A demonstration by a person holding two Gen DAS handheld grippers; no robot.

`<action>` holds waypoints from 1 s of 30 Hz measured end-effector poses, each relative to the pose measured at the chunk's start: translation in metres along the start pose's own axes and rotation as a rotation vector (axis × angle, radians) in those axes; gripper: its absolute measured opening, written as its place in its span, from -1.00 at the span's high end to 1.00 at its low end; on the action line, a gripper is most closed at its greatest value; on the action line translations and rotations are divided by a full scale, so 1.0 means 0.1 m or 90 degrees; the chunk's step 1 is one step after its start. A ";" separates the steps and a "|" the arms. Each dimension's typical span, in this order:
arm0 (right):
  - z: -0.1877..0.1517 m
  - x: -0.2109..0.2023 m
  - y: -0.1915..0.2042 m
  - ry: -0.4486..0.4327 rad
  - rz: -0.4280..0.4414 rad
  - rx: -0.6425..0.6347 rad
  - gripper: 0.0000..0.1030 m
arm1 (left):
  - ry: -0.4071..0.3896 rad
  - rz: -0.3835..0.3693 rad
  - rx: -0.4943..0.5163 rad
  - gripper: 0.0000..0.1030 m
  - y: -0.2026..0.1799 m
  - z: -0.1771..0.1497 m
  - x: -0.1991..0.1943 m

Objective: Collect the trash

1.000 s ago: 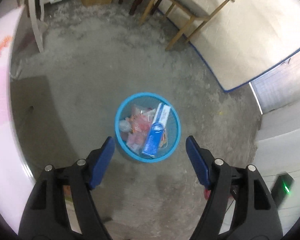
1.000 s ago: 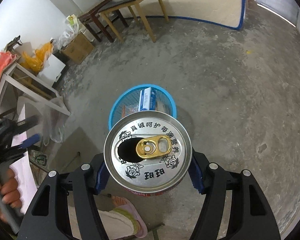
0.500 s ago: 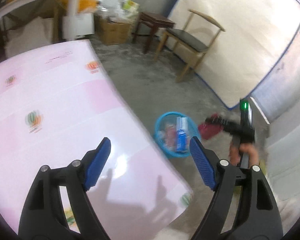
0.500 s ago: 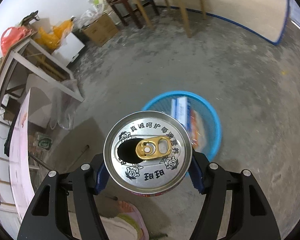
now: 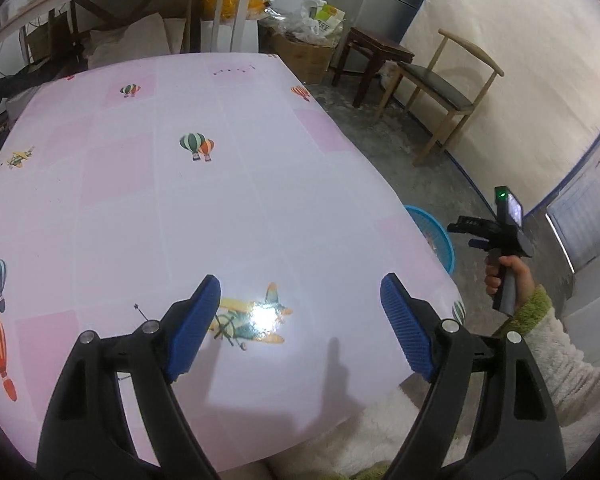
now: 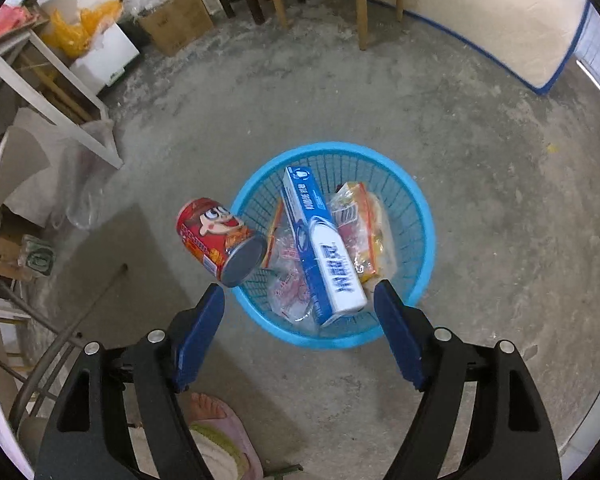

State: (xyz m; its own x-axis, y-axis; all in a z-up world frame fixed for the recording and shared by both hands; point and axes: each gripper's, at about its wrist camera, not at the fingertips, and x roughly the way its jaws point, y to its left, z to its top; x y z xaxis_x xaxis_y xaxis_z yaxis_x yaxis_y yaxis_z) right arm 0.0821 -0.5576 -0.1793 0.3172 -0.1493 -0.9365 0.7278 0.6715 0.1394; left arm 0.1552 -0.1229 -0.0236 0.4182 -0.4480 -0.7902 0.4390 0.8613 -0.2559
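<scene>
In the right wrist view a red drink can is in mid-air, tilted, over the left rim of the blue mesh basket. It touches neither pad. My right gripper hangs above the basket with its jaws opening and nothing between them. In the basket lie a blue and white carton and several plastic wrappers. My left gripper stands open and empty over the pink table. From there the basket peeks out past the table's right edge, with the right gripper in a hand beside it.
A wooden chair, a dark stool and a cardboard box stand on the concrete floor beyond the table. A white table frame and bags sit left of the basket. A slippered foot is below my right gripper.
The right gripper let go of the can, which now falls at the basket's left rim. The left gripper swung from above the basket to over the pink table.
</scene>
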 end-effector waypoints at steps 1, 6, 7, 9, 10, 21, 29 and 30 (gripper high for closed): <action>-0.01 -0.07 -0.01 -0.009 -0.001 0.001 -0.46 | -0.001 -0.004 0.002 -0.52 0.00 -0.01 0.00; -0.16 -0.48 -0.10 -0.063 -0.015 -0.004 -0.46 | -0.022 -0.026 0.030 -0.52 -0.10 -0.13 -0.10; -0.16 -0.52 -0.11 -0.067 -0.016 -0.008 -0.46 | -0.025 -0.031 0.034 -0.52 -0.10 -0.14 -0.11; -0.18 -0.59 -0.09 -0.071 -0.016 -0.022 -0.46 | -0.029 -0.038 0.035 -0.52 -0.10 -0.17 -0.14; -0.19 -0.61 -0.05 -0.072 -0.014 -0.033 -0.46 | -0.033 -0.042 0.035 -0.52 -0.10 -0.18 -0.17; -0.19 -0.79 0.43 -0.074 0.057 -0.072 -0.46 | -0.054 -0.035 0.019 -0.59 -0.03 -0.25 -0.28; -0.86 -1.90 0.71 -0.209 0.147 -0.162 -0.64 | -0.080 -0.019 -0.019 -0.75 -0.21 -0.32 -0.28; -0.93 -2.01 0.73 -0.224 0.153 -0.173 -0.68 | -0.087 -0.013 -0.025 -0.76 -0.25 -0.33 -0.29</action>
State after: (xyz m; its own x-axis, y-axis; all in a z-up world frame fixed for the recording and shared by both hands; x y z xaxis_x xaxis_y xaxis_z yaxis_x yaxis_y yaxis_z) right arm 0.0145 -0.4108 -0.0108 0.6759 -0.1718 -0.7167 0.4391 0.8748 0.2044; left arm 0.1059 -0.1239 -0.0125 0.5147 -0.4918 -0.7023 0.4179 0.8591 -0.2954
